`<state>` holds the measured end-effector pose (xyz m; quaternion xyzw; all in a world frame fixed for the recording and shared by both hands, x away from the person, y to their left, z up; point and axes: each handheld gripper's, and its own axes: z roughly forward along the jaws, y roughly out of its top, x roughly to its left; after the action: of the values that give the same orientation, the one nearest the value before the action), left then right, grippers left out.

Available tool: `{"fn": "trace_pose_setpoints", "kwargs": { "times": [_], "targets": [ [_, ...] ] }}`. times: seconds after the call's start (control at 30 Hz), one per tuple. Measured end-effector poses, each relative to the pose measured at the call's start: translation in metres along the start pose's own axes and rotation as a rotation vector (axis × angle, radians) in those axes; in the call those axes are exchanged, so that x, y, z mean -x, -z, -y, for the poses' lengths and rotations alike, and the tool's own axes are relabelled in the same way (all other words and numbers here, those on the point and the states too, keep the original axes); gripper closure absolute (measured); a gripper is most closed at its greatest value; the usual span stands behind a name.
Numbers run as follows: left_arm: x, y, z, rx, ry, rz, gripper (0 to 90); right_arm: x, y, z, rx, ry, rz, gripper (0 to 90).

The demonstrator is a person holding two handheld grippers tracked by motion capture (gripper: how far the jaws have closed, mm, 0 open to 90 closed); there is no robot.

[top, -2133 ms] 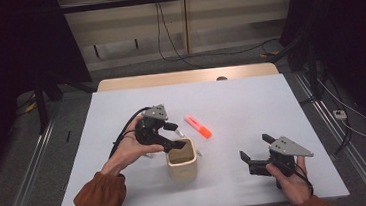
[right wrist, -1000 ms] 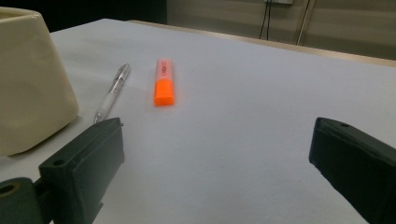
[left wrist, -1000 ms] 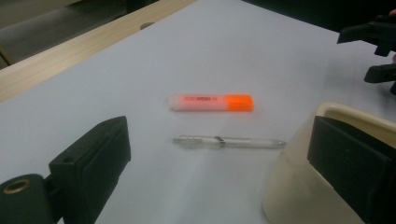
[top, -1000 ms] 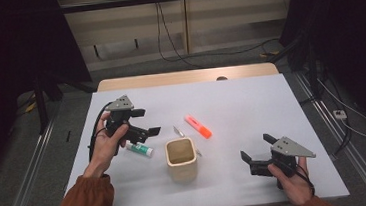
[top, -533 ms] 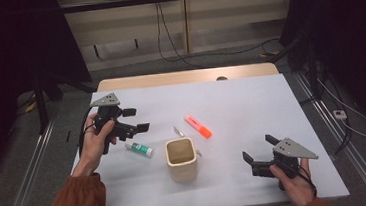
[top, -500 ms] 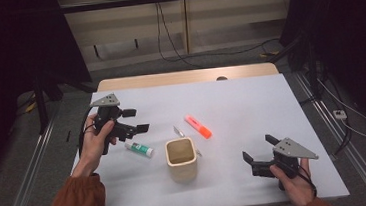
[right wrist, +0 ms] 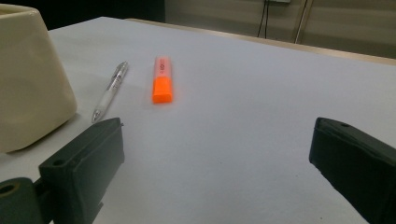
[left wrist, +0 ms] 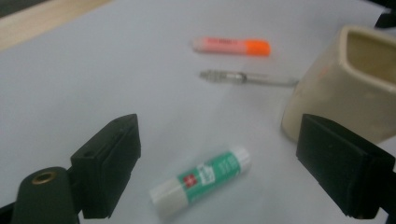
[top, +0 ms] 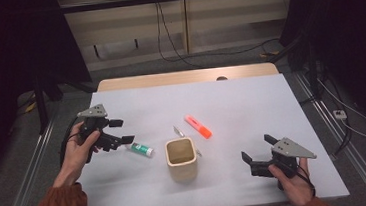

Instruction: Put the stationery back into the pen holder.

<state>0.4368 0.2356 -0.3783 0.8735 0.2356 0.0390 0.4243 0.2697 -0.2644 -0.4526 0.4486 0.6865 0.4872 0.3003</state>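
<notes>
Behind cup (top: 181, 157), pen (top: 180, 132) partly hidden.

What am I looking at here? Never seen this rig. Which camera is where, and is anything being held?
No robot arm: a person holds a hand-operated two-jaw tool in each hand at a table. The high view looks down from above the person's side; the left claw shows at its left, the right claw at its right. The other two pictures come from cameras riding on each claw, looking out between its black jaws.

On the table lie a green-and-white glue stick, a beige cup, a clear pen and an orange highlighter. In the left gripper view, the glue stick lies between the open jaws, untouched. Both claws are open and hold nothing.
</notes>
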Motion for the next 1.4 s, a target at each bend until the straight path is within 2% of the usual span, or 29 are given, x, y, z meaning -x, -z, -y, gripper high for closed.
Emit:
{"fn": "trace_pose_setpoints", "kwargs": {
  "times": [0.1, 0.2, 0.3, 0.4, 0.5, 0.57, 0.6, 0.67, 0.7, 0.73, 0.8, 0.87, 0.93, 0.97, 1.1, 1.13, 1.2, 1.23, 1.4],
  "targets": [
    [0.0, -0.004, 0.006, -0.018, -0.032, 0.01, 11.4, 0.0, 0.0, 0.0, 0.0, -0.002, -0.002, 2.5],
    [0.001, -0.009, 0.008, -0.07, -0.041, -0.011, 10.7, 0.0, -0.001, 0.0, 0.0, 0.0, -0.003, 2.5],
    [-0.002, -0.013, 0.008, -0.096, -0.058, 0.03, 10.1, 0.0, -0.002, 0.0, 0.0, -0.001, -0.003, 2.5],
    [-0.003, -0.017, 0.008, -0.123, -0.077, 0.021, 7.9, 0.0, -0.001, 0.0, 0.002, 0.001, -0.005, 2.6],
    [-0.007, -0.023, 0.011, -0.155, -0.079, 0.031, 7.9, 0.0, -0.001, 0.0, 0.002, -0.002, -0.006, 2.6],
    [-0.011, -0.026, 0.013, -0.191, -0.117, 0.034, 9.8, 0.0, -0.001, 0.0, 0.001, 0.0, -0.006, 2.6],
    [-0.013, -0.027, 0.014, -0.191, -0.123, 0.05, 10.0, 0.0, -0.001, 0.0, 0.001, -0.001, -0.007, 2.5],
    [-0.017, -0.029, 0.015, -0.188, -0.131, 0.033, 14.6, 0.0, -0.002, 0.0, 0.0, -0.002, -0.005, 2.6],
    [-0.018, -0.031, 0.016, -0.199, -0.132, 0.024, 12.7, 0.0, -0.002, 0.0, -0.001, -0.002, -0.005, 2.5],
    [-0.02, -0.033, 0.016, -0.204, -0.139, 0.034, 12.4, -0.001, -0.002, 0.0, -0.001, -0.001, -0.006, 2.6],
    [-0.022, -0.035, 0.016, -0.235, -0.162, 0.034, 16.6, -0.001, -0.002, 0.0, -0.001, -0.001, -0.008, 2.5],
    [-0.02, -0.039, 0.015, -0.254, -0.183, 0.026, 16.9, 0.0, -0.002, 0.0, 0.0, -0.001, -0.008, 2.5],
    [-0.019, -0.042, 0.013, -0.289, -0.218, 0.052, 19.1, 0.0, -0.002, 0.0, 0.0, -0.001, -0.009, 2.5],
    [-0.017, -0.044, 0.013, -0.293, -0.231, 0.048, 21.1, 0.0, -0.002, 0.0, -0.001, 0.001, -0.011, 2.5],
    [-0.016, -0.052, 0.011, -0.331, -0.255, 0.042, 20.7, -0.001, -0.002, 0.0, -0.002, 0.005, -0.013, 2.5],
    [-0.017, -0.054, 0.011, -0.345, -0.264, 0.052, 21.2, -0.001, -0.002, 0.0, -0.001, 0.004, -0.013, 2.5],
    [-0.017, -0.057, 0.01, -0.362, -0.277, 0.041, 22.9, 0.0, -0.002, 0.0, -0.001, 0.0, -0.013, 2.4],
    [-0.017, -0.058, 0.01, -0.368, -0.274, 0.051, 23.5, 0.0, -0.002, 0.0, -0.001, 0.0, -0.013, 2.4],
    [-0.017, -0.062, 0.01, -0.406, -0.322, 0.051, 28.8, 0.0, -0.003, 0.0, -0.002, 0.001, -0.014, 2.4]
  ]
}}
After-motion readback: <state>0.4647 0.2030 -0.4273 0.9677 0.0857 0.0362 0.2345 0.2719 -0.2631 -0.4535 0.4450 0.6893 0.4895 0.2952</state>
